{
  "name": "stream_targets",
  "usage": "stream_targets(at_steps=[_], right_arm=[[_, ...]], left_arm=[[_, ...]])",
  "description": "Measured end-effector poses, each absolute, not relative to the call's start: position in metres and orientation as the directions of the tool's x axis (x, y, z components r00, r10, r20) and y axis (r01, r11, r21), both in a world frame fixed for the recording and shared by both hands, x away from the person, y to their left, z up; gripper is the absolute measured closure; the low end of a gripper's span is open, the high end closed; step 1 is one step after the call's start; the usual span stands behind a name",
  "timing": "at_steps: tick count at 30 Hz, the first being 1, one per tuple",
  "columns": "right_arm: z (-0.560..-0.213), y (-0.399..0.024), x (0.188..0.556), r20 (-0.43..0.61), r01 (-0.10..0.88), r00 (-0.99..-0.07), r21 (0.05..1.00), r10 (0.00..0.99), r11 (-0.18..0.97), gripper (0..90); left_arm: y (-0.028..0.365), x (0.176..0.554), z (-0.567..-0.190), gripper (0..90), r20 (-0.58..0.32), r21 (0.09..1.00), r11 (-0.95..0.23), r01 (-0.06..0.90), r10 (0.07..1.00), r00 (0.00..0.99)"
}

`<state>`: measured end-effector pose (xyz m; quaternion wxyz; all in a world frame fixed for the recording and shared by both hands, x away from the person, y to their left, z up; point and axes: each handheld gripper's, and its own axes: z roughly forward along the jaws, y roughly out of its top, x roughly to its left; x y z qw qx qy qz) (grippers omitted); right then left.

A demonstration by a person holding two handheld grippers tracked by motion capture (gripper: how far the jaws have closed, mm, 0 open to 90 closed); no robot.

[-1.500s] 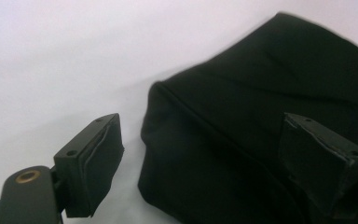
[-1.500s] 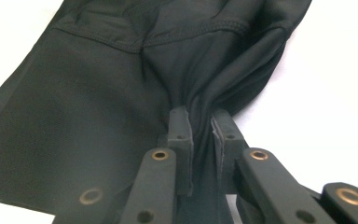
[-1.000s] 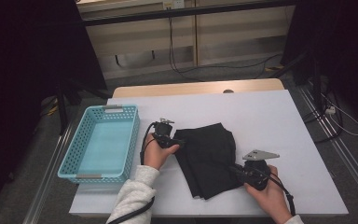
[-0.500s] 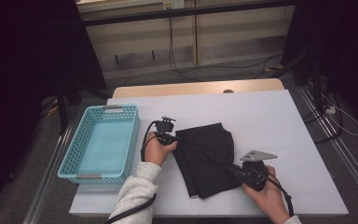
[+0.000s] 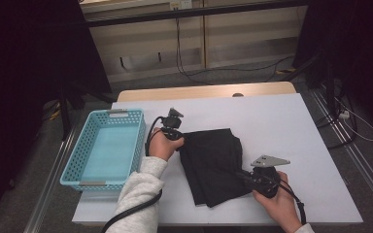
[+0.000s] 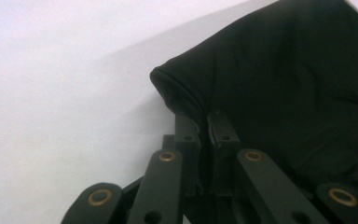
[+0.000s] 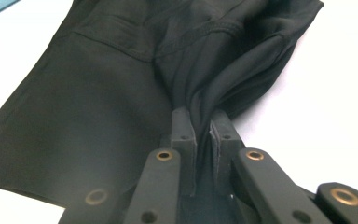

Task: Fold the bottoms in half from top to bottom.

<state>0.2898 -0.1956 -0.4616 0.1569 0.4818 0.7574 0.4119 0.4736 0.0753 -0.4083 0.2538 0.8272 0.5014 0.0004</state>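
Observation:
A folded black garment (image 5: pixel 213 165) lies on the white table (image 5: pixel 281 126) between both hands. My left gripper (image 5: pixel 183 141) is at the garment's upper left corner. Its jaws have just been closing, and in the left gripper view the left gripper (image 6: pixel 204 119) pinches a rolled edge of the black garment (image 6: pixel 279 79), lifting it slightly. My right gripper (image 5: pixel 240 174) is at the garment's lower right edge. In the right gripper view the right gripper (image 7: pixel 204 116) is shut on a bunched fold of the garment (image 7: pixel 98 93).
A light blue plastic basket (image 5: pixel 138 141) with nothing inside stands at the table's left side, close to my left forearm. Bare white tabletop stretches behind and to the right of the garment. Cables trail across the floor beyond the table's far edge.
The left gripper's jaws closed onto the garment's upper left corner, and the left hand rose a little with it. The right hand stayed where it was, still gripping the fold.

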Motion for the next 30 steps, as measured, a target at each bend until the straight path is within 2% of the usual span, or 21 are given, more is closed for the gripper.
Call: stream_targets(at_steps=[13, 30], right_arm=[[-0.449, -0.184, 0.288, 0.152, 0.562, -0.509, 0.804, 0.847, 0.193, 83.2], [-0.437, -0.169, 0.289, 0.157, 0.535, -0.534, 0.824, 0.831, 0.189, 83.3]], left_arm=[[0.083, 0.477, -0.382, 84.6, -0.248, 0.422, -0.366, 0.829, 0.833, 0.494], [0.085, 0.487, -0.354, 84.7, -0.201, 0.378, -0.379, 0.845, 0.857, 0.474]])
